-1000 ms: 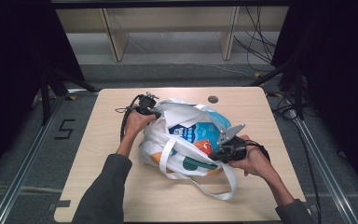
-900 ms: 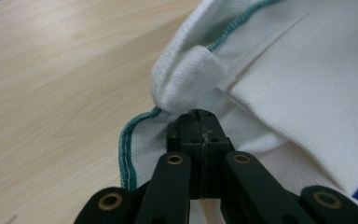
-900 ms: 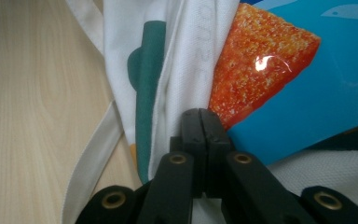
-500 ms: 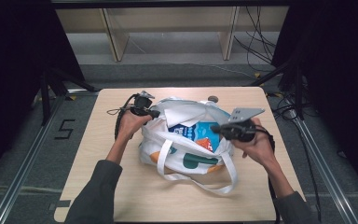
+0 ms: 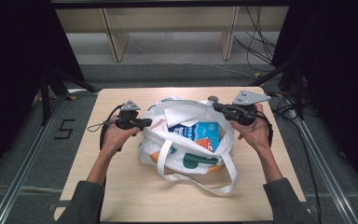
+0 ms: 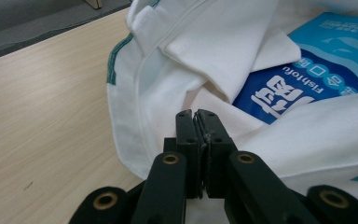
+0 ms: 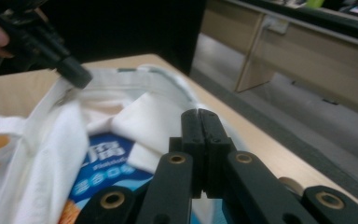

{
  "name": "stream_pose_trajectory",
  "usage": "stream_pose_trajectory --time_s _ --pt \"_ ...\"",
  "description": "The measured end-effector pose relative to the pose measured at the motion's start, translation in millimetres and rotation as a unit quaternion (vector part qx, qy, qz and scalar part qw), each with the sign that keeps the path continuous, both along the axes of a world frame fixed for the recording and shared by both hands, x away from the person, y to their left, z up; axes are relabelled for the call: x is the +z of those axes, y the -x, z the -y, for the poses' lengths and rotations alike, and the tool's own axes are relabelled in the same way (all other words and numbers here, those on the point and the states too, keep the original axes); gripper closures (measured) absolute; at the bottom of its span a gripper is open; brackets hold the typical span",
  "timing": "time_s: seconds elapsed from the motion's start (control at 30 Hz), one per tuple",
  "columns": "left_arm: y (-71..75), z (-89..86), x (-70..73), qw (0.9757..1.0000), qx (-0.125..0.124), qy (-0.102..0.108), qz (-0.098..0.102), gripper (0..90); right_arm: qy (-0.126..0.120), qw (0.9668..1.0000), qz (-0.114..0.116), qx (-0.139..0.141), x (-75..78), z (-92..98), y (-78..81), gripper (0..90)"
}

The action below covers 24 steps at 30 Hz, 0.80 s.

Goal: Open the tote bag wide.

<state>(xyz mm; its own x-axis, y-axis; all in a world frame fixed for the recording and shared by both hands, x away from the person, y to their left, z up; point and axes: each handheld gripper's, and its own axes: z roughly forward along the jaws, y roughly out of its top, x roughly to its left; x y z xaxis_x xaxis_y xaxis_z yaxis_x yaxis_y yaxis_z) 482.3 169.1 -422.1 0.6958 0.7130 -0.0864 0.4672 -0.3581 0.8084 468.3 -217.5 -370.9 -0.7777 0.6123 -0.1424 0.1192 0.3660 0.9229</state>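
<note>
A white tote bag (image 5: 191, 158) with green and orange print stands in the middle of the table, its mouth stretched open. Inside lies a blue packet (image 5: 200, 130) printed "Fish tofu" (image 6: 307, 74). My left gripper (image 5: 148, 123) is shut on the bag's left rim; in the left gripper view the jaws (image 6: 198, 114) meet with a thin sliver of white cloth between them. My right gripper (image 5: 216, 107) is shut at the bag's far right rim, jaws together (image 7: 199, 112). The right gripper view also shows the left gripper (image 7: 72, 74) pinching the rim.
The wooden table (image 5: 121, 191) has bare room at the front and left. The bag's long white strap (image 5: 205, 184) trails toward the front edge. A small dark round thing (image 5: 212, 98) lies near the far edge behind the bag. Black frame rails flank the table.
Both hands have moved apart and upward. The right gripper went from the bag's front right to its far right rim, the left moved left, and the bag's mouth is pulled wider.
</note>
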Motion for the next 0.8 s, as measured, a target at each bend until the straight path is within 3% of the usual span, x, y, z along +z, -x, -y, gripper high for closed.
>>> stream_pose_trajectory --time_s 0.03,0.1,0.2,0.27,0.33,0.37,0.4,0.43,0.5,0.53,0.57,0.67,0.7,0.73,0.77,0.8 --pt "1.8 2.3 0.0 1.0000 0.004 0.004 0.003 87.1 0.000 1.0000 0.000 0.000 0.0 0.0 0.0 90.0" --pt "3.3 4.3 -0.2 1.0000 -0.003 -0.005 0.000 87.1 0.034 0.9993 -0.017 -0.004 -6.2 0.9 -5.4 90.0" --pt "4.7 5.5 -4.4 0.9999 -0.008 -0.015 -0.004 87.2 0.015 0.9982 -0.044 -0.039 -17.5 10.2 -14.7 90.0" --pt "4.2 5.5 -8.7 0.9993 -0.012 -0.034 -0.004 87.4 0.015 0.9968 -0.057 -0.055 -24.1 19.6 -23.0 90.0" --pt "3.9 6.2 -15.6 0.9992 -0.011 -0.038 -0.007 87.7 0.019 0.9950 -0.074 -0.064 -31.5 25.8 -29.0 90.0" --pt "4.1 5.8 -18.7 0.9993 -0.009 -0.036 -0.011 87.9 0.016 0.9938 -0.082 -0.073 -37.9 28.0 -32.5 90.0" --pt "4.5 5.2 -21.8 0.9993 -0.006 -0.035 -0.012 88.2 0.025 0.9906 -0.108 -0.080 -52.6 36.7 -41.8 90.0" --pt "4.2 3.4 -24.2 0.9991 -0.010 -0.039 -0.013 88.2 0.025 0.9906 -0.108 -0.080 -52.6 36.7 -41.8 90.0" --pt "5.9 0.1 -27.5 0.9995 -0.004 -0.028 -0.011 88.6 0.045 0.9821 -0.159 -0.091 -81.1 41.3 -47.9 90.0" --pt "6.3 -1.2 -28.1 0.9996 -0.007 -0.025 -0.013 88.6 0.045 0.9821 -0.159 -0.091 -81.1 41.3 -47.9 90.0" --pt "7.2 -1.5 -28.1 0.9996 -0.006 -0.025 -0.014 88.7 0.048 0.9831 -0.155 -0.084 -91.1 43.4 -51.0 90.0" --pt "6.0 -2.0 -28.9 0.9992 -0.008 -0.035 -0.015 89.3 0.041 0.9779 -0.189 -0.080 -109.8 45.2 -51.5 90.0" --pt "6.5 -0.4 -29.0 0.9990 -0.005 -0.043 -0.015 89.4 0.044 0.9739 -0.206 -0.083 -114.5 43.2 -50.6 90.0" --pt "7.0 0.0 -28.1 0.9984 -0.008 -0.053 -0.014 89.5 0.063 0.9724 -0.210 -0.079 -119.3 41.2 -50.9 90.0" --pt "8.3 0.9 -26.7 0.9977 -0.010 -0.066 -0.006 89.5 0.067 0.9747 -0.197 -0.081 -122.6 39.7 -51.6 90.0" --pt "8.5 0.7 -25.8 0.9975 -0.011 -0.069 -0.007 89.5 0.076 0.9746 -0.194 -0.081 -118.3 40.0 -49.2 90.0"
